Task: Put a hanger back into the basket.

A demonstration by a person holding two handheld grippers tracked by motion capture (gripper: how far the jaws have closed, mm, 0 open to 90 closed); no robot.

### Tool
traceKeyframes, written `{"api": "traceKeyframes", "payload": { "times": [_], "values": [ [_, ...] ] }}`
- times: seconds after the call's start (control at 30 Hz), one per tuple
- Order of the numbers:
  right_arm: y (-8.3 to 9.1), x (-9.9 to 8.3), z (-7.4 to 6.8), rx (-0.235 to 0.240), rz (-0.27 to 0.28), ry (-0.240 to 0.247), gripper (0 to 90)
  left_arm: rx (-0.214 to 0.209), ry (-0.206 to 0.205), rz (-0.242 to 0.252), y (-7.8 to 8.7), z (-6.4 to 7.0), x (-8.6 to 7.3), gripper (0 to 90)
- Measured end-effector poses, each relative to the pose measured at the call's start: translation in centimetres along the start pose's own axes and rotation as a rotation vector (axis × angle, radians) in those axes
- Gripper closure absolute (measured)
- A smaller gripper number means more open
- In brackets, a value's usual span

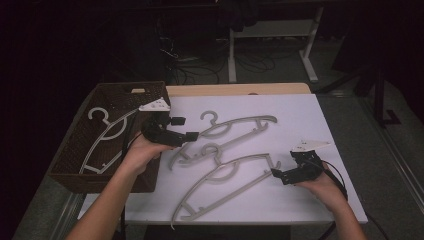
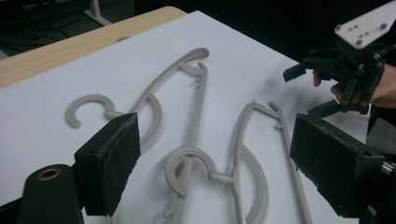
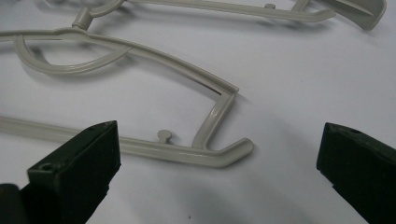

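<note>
Two grey plastic hangers lie on the white board [image 1: 300, 110]: the far hanger [image 1: 235, 125] and the near hanger [image 1: 225, 182]. A third hanger [image 1: 107, 132] rests in the brown wicker basket [image 1: 65, 167]. My left gripper [image 1: 185, 128] hovers open by the hangers' hooks. In the left gripper view its gripper [image 2: 219, 172] frames the near hanger's hook [image 2: 187, 161], with the far hanger [image 2: 194, 107] beyond. My right gripper [image 1: 281, 176] sits open at the near hanger's right end. In the right gripper view its gripper [image 3: 217, 172] straddles that hanger's bent end [image 3: 219, 156], apart from it.
The basket stands along the board's left edge. A strip of wooden tabletop [image 1: 240, 89] shows behind the board. Beyond it are white table legs [image 1: 232, 55] and cables on a dark floor. The other hand's gripper [image 2: 345, 70] appears at the upper right of the left gripper view.
</note>
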State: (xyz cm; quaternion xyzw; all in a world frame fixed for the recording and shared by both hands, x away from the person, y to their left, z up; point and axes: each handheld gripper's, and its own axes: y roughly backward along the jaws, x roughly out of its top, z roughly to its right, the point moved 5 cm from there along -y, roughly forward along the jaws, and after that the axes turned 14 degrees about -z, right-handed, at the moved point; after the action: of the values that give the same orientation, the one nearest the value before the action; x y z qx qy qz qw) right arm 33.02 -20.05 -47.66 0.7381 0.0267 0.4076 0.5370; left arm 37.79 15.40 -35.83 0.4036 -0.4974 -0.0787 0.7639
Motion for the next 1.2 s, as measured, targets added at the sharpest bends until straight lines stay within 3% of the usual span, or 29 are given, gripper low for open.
{"api": "traceKeyframes", "payload": {
  "times": [0.1,0.37,0.7,0.97,1.2],
  "values": [
    [0.0,0.0,0.0,0.001,-0.002,0.0,0.0,0.005,-0.009,-0.004,-0.7,0.6,-0.3,14.3],
    [0.0,0.1,-0.2,0.01,-0.014,0.002,0.0,-0.03,-0.015,-0.022,-3.0,2.1,-1.4,10.0],
    [0.8,1.5,-0.2,0.024,-0.014,-0.007,3.7,-0.068,-0.024,-0.08,-5.9,3.0,-4.6,0.7],
    [0.7,4.4,-1.0,0.057,-0.015,0.007,23.1,-0.073,-0.019,-0.106,-6.8,2.9,-6.2,0.0],
    [-0.3,4.0,-1.5,0.064,-0.08,0.055,57.9,-0.075,-0.023,-0.107,-6.8,2.7,-6.6,0.0]
  ]
}}
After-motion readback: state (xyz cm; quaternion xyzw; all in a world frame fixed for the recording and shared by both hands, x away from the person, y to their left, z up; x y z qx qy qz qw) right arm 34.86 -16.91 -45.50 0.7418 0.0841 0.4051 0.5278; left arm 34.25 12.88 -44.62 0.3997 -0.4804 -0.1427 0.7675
